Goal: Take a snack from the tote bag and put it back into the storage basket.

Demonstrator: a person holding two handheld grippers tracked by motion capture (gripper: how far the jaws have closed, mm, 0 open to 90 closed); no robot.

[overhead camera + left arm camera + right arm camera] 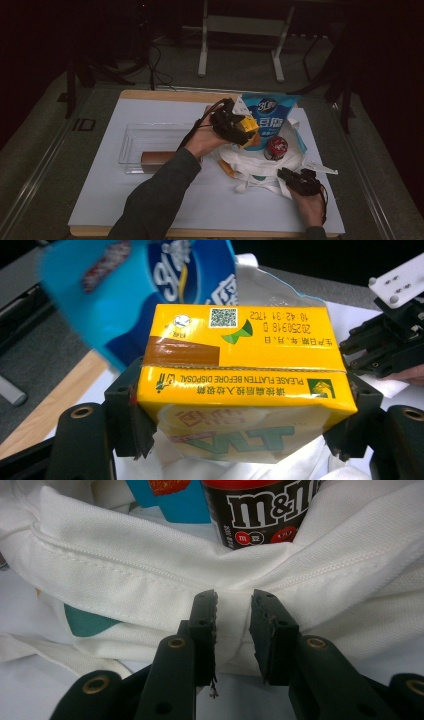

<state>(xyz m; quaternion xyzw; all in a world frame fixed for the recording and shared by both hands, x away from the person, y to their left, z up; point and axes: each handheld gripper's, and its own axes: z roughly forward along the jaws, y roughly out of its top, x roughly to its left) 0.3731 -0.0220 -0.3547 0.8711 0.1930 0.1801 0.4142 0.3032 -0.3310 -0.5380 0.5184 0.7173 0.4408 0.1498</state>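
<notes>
Left tool (240,432) clamps yellow cardboard drink carton (240,365) by side faces: light, crushable. Right tool (233,615) narrow, pinching soft white cloth bag (150,570) rim.

High view: dim, room beyond the tabletop (150,210) nearly black, detail soft. Gripper views: brighter, evenly lit; blue pouch (125,295) blurred, carton (240,375) sharp, cloth bag (150,575) crisp.

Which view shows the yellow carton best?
The left gripper view: the yellow carton sits large and legible, clamped between its jaws. The high view shows it small, at the left gripper. The right gripper view adds nothing.
</notes>
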